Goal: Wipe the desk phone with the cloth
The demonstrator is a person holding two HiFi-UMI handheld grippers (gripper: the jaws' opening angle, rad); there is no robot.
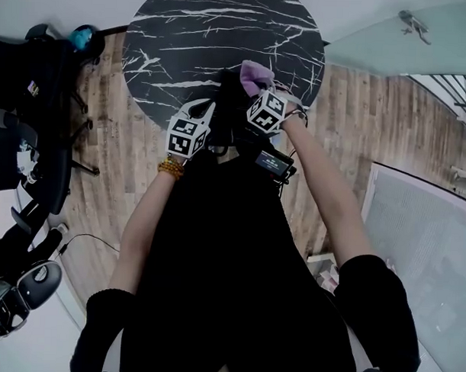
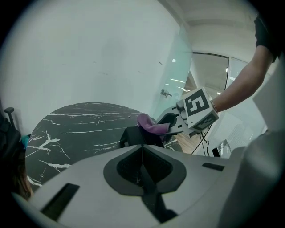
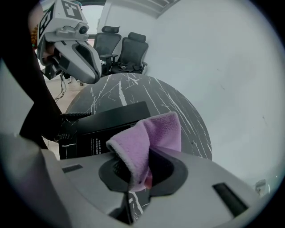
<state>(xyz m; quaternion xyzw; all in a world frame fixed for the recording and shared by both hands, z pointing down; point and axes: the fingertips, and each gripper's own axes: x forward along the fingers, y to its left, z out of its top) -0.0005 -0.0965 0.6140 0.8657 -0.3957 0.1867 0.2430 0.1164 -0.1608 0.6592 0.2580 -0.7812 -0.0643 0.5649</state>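
— Where is the desk phone (image 3: 111,122)?

— It is black and lies on the round, white-veined black table (image 1: 223,28), at the edge nearest the person, with a coiled cord (image 3: 67,116) at its side.

— And the cloth (image 3: 153,133)?

— It is purple and folded, and the right gripper (image 3: 138,176) has it pinched between its jaws. A thick fold stands up out of them. In the left gripper view the cloth hangs right over the phone's top edge, but I can't tell whether it touches.

— What about the left gripper (image 2: 142,171)?

— Its jaws are pressed together with nothing between them. It is held just beside the phone on the person's left, pointing toward it, close to the right gripper without touching it.

— What lies around them?

— There is wood floor (image 1: 357,117) round the table, office chairs (image 3: 127,46) beyond its far side, and a pale wall behind.
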